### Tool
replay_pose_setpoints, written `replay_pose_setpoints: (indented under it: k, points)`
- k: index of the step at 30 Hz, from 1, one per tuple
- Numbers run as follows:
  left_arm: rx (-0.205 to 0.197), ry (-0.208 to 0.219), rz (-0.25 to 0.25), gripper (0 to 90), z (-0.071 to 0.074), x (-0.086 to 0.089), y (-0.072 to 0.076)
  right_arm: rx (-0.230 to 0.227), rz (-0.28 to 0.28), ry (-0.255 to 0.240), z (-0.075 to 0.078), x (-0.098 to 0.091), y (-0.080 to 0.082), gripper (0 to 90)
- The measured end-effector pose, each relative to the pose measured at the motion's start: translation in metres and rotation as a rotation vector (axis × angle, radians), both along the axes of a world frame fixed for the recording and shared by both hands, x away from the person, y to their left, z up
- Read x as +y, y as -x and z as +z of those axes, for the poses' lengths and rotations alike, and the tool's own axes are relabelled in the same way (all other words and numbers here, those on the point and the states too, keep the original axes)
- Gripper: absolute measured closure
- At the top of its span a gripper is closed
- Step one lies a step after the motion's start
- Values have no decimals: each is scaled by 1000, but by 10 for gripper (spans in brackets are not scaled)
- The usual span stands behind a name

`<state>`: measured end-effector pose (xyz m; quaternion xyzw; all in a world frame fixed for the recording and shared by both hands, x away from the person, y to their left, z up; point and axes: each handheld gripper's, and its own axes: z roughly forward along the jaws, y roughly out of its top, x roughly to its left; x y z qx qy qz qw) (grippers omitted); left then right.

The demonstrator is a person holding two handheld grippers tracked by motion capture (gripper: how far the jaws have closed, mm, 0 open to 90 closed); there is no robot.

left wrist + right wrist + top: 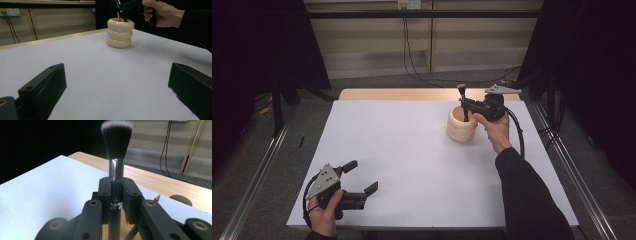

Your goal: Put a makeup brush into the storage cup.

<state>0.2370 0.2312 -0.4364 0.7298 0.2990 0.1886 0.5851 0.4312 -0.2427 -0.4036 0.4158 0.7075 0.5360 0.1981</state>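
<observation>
Right gripper (116,195) pinches one makeup brush (116,157) upright, handle down in the single cream holder (461,124) at far right. Left gripper (360,178), jaws spread, sits near left. The right gripper view catches a pencil tip (157,198).

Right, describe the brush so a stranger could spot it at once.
On the white table, look to the far right corner, where a cream ribbed holder stands. The makeup brush stands upright over it, clamped in the right gripper: dark white-tipped bristles, shiny metal collar, unlike the pencil beside it.

Bright table, dark surroundings, soft shadows, mild blur
</observation>
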Motion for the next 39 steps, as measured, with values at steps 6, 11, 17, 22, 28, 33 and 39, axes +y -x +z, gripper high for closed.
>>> replay_pose_setpoints:
  k: [6,11,17,22,28,33,39]
  points:
    - [-2,3,-1,18,0,0,0,10,-3,-5,-5,0,1,779]
    - [-4,5,-7,18,0,0,0,17,-8,-12,-8,-2,3,778]
    - [1,7,1,19,0,-1,0,32,-2,-12,-12,-4,4,775]
    - [1,7,1,18,0,0,0,33,2,-15,-12,-6,4,745]
    - [1,4,-2,19,0,0,0,34,2,-11,-11,-6,4,718]
    - [1,1,-4,19,0,0,0,33,1,-19,-11,-6,5,669]
    - [4,1,-1,19,0,-1,-1,15,14,-15,-9,-2,9,580]
